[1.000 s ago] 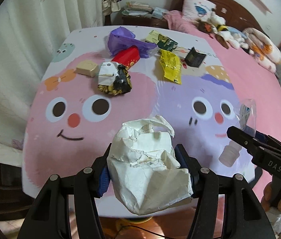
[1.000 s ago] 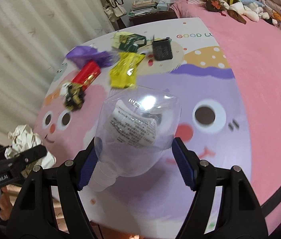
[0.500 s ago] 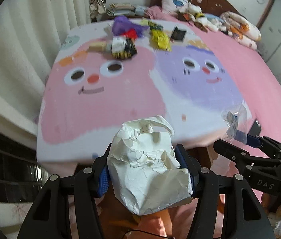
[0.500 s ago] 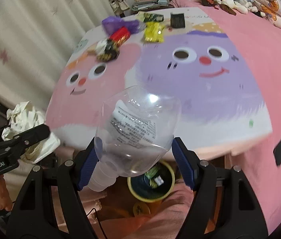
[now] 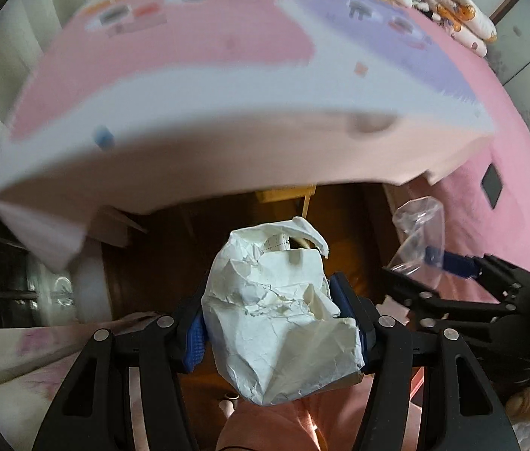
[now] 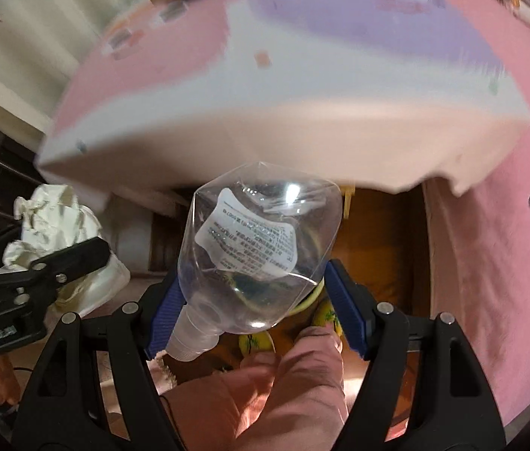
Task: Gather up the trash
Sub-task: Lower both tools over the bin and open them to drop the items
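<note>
A crumpled ball of white paper [image 5: 280,312] sits clamped between the blue pads of the left gripper [image 5: 276,323], both pads pressing into its sides. To its right, in the same view, the right gripper [image 5: 434,259] carries a clear plastic bottle [image 5: 417,240], crushed and see-through. From the right wrist, that bottle [image 6: 257,248] fills the middle of the picture, its white printed label facing the camera and its threaded neck pointing near and left; the right gripper [image 6: 253,300] has its blue pads set against the bottle's two sides, fairly wide apart. The paper ball [image 6: 54,225] shows at the left edge, in the black fingers of the left gripper [image 6: 58,259].

Both grippers point steeply down, just beyond the near edge of the table [image 5: 227,112], whose pink, lilac and white cartoon cloth [image 6: 302,56] is blurred. More litter lies along its far edge, too smeared to name. Below the bottle is brown floor and a yellow-rimmed bin [image 6: 317,289], mostly hidden. A pink trouser leg [image 6: 265,394] is nearest; a pink bedspread [image 6: 498,263] falls at the right.
</note>
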Available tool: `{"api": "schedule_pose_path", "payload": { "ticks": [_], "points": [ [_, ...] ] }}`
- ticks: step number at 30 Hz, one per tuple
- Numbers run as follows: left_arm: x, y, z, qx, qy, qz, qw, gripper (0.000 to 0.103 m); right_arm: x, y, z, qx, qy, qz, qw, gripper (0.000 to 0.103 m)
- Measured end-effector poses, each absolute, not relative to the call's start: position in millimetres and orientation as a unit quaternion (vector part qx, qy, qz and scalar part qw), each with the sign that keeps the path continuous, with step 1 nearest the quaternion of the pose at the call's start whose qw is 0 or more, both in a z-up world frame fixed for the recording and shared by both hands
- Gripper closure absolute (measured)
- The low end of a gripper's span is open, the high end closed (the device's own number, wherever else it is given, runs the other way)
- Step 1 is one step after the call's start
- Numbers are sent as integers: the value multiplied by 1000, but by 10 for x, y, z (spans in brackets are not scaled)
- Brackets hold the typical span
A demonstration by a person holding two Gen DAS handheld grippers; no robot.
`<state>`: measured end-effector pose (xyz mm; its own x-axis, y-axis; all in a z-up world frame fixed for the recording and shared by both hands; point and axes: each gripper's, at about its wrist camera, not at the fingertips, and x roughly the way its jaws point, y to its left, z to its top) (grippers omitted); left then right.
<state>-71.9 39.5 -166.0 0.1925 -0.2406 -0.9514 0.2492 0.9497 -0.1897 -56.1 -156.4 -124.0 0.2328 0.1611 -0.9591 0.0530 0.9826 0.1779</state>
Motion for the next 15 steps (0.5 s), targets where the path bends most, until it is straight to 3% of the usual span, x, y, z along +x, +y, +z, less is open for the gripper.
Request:
{"api": "schedule_pose_path", "payload": {
  "ticks": [12, 15],
  "points": [
    [-599, 206, -3395, 22, 655, -151, 740, 40, -627, -1656, -3223, 61, 685, 9, 726, 33],
    [-551, 154, -3629, 31, 661, -153, 734, 23, -612, -1693, -3483, 57, 688, 12, 723, 33]
  ]
}}
